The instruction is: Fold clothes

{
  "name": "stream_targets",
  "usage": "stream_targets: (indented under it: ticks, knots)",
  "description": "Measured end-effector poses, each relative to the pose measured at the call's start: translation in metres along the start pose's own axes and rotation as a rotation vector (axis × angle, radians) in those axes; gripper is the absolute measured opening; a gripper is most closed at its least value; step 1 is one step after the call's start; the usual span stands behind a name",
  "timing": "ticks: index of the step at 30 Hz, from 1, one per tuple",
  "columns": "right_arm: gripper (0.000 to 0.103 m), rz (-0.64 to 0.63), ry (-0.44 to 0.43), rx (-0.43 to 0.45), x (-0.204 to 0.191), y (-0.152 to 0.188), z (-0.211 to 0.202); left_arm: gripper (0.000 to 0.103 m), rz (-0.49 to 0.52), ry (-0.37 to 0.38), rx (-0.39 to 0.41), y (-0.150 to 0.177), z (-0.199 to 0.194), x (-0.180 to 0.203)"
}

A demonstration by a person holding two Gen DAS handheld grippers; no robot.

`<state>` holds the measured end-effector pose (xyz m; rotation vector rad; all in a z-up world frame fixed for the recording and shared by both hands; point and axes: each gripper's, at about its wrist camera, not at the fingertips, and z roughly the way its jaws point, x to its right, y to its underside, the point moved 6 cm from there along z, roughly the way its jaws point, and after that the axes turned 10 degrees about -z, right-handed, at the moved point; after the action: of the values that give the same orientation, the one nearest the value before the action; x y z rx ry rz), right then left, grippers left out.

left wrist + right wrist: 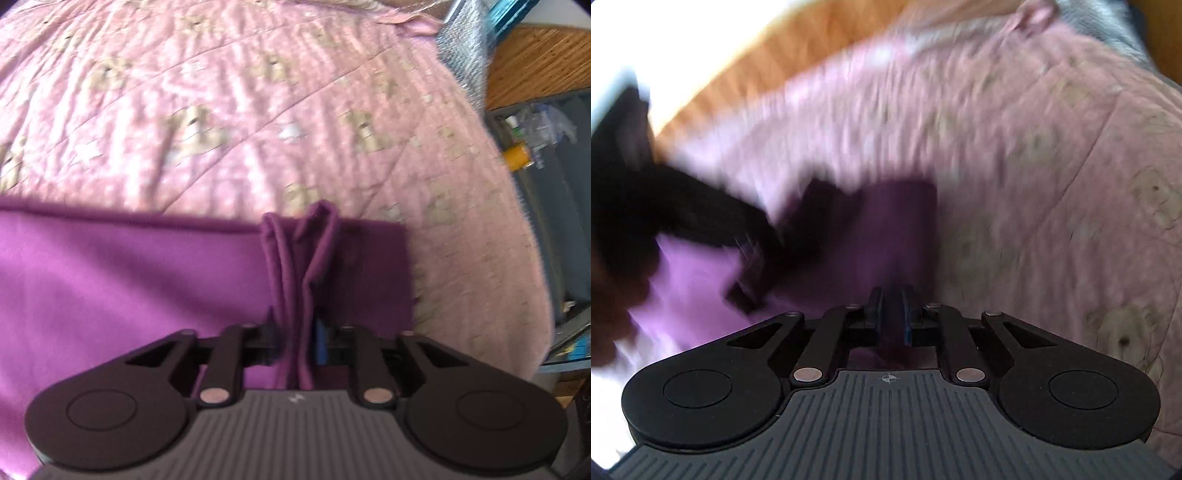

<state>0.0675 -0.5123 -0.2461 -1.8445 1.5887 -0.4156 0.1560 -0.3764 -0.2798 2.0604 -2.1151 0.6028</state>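
Pinching purple garment (147, 280) — both grippers.

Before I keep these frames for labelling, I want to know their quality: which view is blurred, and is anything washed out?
Left wrist view: mild blur, yet the purple cloth and pink quilt read clearly, with fisheye bending at the edges. Right wrist view: heavy motion blur smears the quilt and the left gripper; the top left corner is blown out white; the right gripper stays sharp.
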Motion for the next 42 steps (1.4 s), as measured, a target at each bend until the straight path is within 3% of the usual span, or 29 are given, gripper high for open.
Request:
stream_targets:
  ticks: [1,4,6,7,8,10,11,12,13,16,18,22,24,25,26,27,29,31,36,37,39,41,42]
  knots:
    - [0.009,-0.046,0.018,0.002,-0.005,0.003,-0.001,0.023,-0.009,0.009,0.002,0.003,-0.004,-0.005]
    - [0.011,-0.001,0.021,-0.021,-0.001,0.000,-0.007,0.023,-0.058,0.049,0.008,0.006,-0.007,-0.018]
    - [0.031,0.038,0.048,-0.009,0.002,-0.005,-0.012,0.023,-0.092,0.075,0.012,0.007,-0.007,-0.026]
    - [0.052,0.057,0.062,-0.007,0.003,-0.007,-0.012,0.023,-0.090,0.071,0.014,0.007,-0.007,-0.025]
    - [0.055,0.068,0.064,-0.022,0.003,-0.007,-0.009,0.023,-0.088,0.067,0.016,0.008,-0.007,-0.025]
    - [0.054,0.071,0.045,-0.069,-0.001,-0.002,0.000,0.023,-0.078,0.044,0.010,0.009,-0.012,-0.025]
    - [0.033,0.056,0.044,-0.066,-0.004,-0.004,-0.003,0.026,-0.057,0.020,0.006,0.011,-0.019,-0.025]
    - [0.019,0.041,0.043,-0.062,-0.006,-0.006,-0.005,0.030,-0.034,-0.005,0.007,0.012,-0.026,-0.025]
    - [0.013,0.022,0.045,-0.055,-0.009,-0.008,-0.007,0.037,-0.001,-0.036,0.028,0.013,-0.038,-0.025]
    - [0.010,-0.080,0.096,0.005,-0.023,-0.022,-0.020,0.057,0.080,-0.055,0.105,0.006,-0.067,-0.011]
    - [0.009,-0.163,0.104,0.047,-0.043,-0.032,-0.028,0.064,0.118,0.015,0.121,-0.004,-0.076,0.012]
    - [0.008,-0.329,0.119,0.131,-0.085,-0.051,-0.045,0.076,0.196,0.140,0.046,-0.012,-0.068,0.061]
    - [0.008,-0.391,0.112,0.163,-0.104,-0.056,-0.049,0.067,0.257,0.097,-0.005,-0.009,-0.054,0.067]
    - [0.008,-0.400,0.104,0.161,-0.110,-0.054,-0.047,0.028,0.279,0.065,-0.019,-0.007,-0.049,0.065]
    - [0.012,-0.410,0.096,0.160,-0.116,-0.053,-0.044,0.010,0.256,0.058,-0.014,-0.009,-0.052,0.054]
    - [0.019,-0.416,0.088,0.161,-0.122,-0.052,-0.043,0.009,0.232,0.051,-0.009,-0.011,-0.055,0.043]
    - [0.064,-0.404,0.069,0.183,-0.127,-0.050,-0.045,0.009,0.169,0.057,0.015,-0.017,-0.071,0.016]
    - [0.073,-0.392,0.051,0.205,-0.133,-0.048,-0.047,0.009,0.081,0.065,0.049,-0.025,-0.097,-0.021]
    - [0.065,-0.319,-0.085,0.168,-0.154,-0.054,-0.030,0.010,-0.129,0.038,0.077,-0.035,-0.121,-0.129]
    - [0.061,-0.304,-0.105,0.146,-0.158,-0.054,-0.022,0.010,-0.150,0.067,0.074,-0.036,-0.115,-0.144]
    - [0.051,-0.294,-0.115,0.095,-0.167,-0.055,-0.005,0.010,-0.189,0.093,0.036,-0.033,-0.098,-0.163]
    - [0.030,-0.292,-0.113,0.038,-0.175,-0.053,0.012,0.011,-0.214,0.114,0.042,-0.030,-0.092,-0.171]
    - [0.027,-0.290,-0.113,0.009,-0.180,-0.051,0.020,0.012,-0.227,0.124,0.045,-0.029,-0.089,-0.175]
